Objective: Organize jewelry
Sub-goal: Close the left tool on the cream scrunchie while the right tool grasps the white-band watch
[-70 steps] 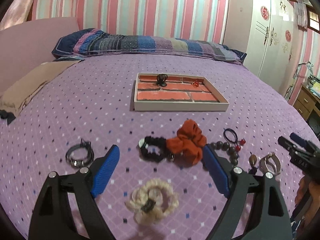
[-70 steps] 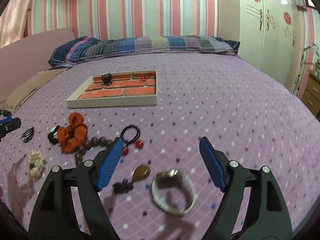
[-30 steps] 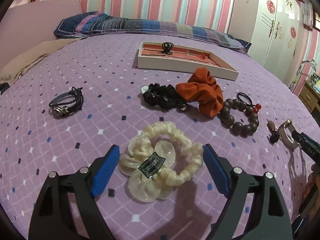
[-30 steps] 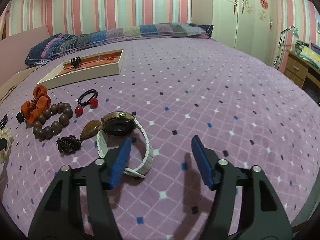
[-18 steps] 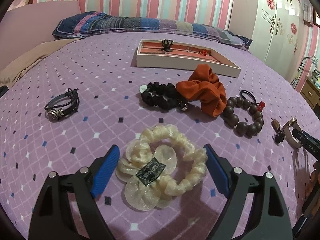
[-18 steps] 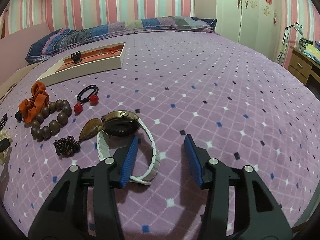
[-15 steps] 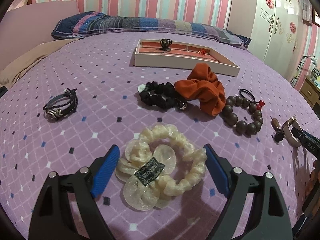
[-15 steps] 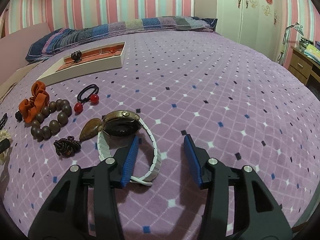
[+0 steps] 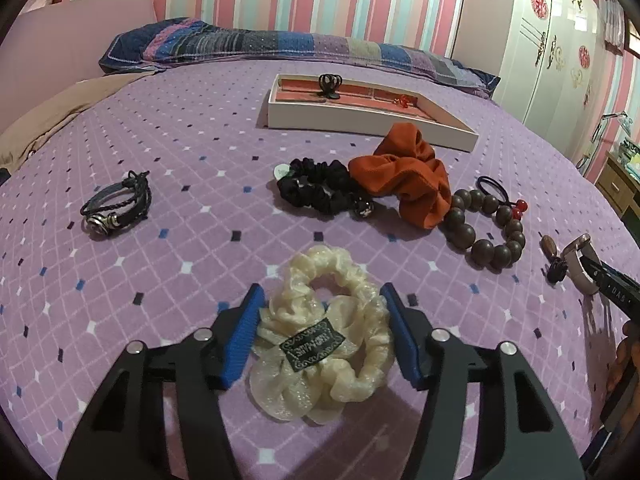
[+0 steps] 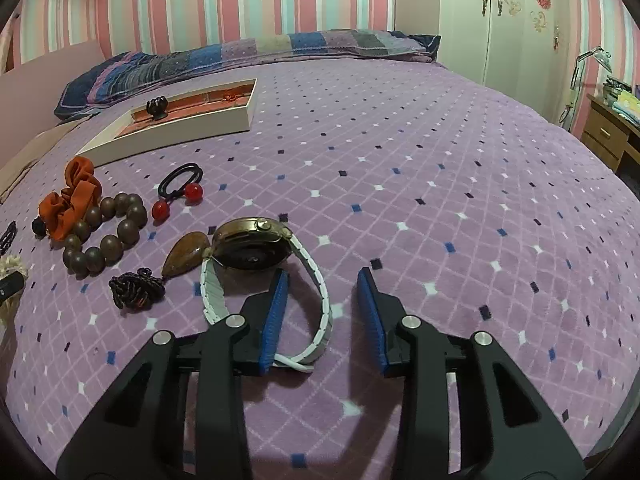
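Both your grippers are closing in on jewelry lying on the purple bedspread

In the left-wrist view your left gripper (image 9: 322,312) is narrowing, blue pads touching both sides of the cream scrunchie (image 9: 324,336) at lower centre; the tray (image 9: 360,116) is sitting above, upper centre. In the right-wrist view your right gripper (image 10: 322,304) is half-closed, jaws straddling the white strap of the watch (image 10: 256,248), right pad clear of it

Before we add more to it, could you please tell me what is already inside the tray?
Inside the tray: a black claw clip and a small red piece. Its near wall hides part of the floor.
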Action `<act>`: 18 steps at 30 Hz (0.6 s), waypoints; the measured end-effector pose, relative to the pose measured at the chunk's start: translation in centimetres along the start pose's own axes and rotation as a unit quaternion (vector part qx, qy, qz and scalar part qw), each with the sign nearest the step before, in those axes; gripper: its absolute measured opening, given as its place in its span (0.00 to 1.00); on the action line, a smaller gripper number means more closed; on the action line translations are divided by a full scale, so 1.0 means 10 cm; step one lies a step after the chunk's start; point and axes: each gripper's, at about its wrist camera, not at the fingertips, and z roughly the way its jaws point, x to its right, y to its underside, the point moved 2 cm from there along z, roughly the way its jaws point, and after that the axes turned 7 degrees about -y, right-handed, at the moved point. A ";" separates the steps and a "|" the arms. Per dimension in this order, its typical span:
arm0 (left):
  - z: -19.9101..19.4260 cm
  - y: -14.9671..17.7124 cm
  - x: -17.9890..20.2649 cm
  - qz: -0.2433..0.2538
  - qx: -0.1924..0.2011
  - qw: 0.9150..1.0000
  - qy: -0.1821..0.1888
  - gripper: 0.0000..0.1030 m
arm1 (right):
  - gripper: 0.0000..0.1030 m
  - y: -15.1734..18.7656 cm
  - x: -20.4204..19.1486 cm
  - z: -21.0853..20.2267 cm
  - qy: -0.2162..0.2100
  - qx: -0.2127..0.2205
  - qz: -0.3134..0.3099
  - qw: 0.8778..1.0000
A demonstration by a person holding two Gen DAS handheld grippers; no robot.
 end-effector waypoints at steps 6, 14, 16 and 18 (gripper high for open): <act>0.02 -0.01 -0.01 0.012 -0.007 1.000 0.000 0.43 | 0.34 0.01 0.00 0.02 -0.004 -0.003 0.002 1.000; 0.00 0.05 0.06 0.042 -0.013 0.999 -0.005 0.42 | 0.34 0.01 0.02 0.03 -0.008 -0.004 0.004 1.000; 0.00 0.04 0.04 0.033 -0.012 0.999 0.003 0.35 | 0.31 0.01 0.01 0.02 -0.009 -0.004 0.002 1.000; 0.00 0.04 0.02 0.028 -0.012 1.000 0.008 0.29 | 0.27 0.01 -0.01 0.03 -0.012 -0.005 -0.002 1.000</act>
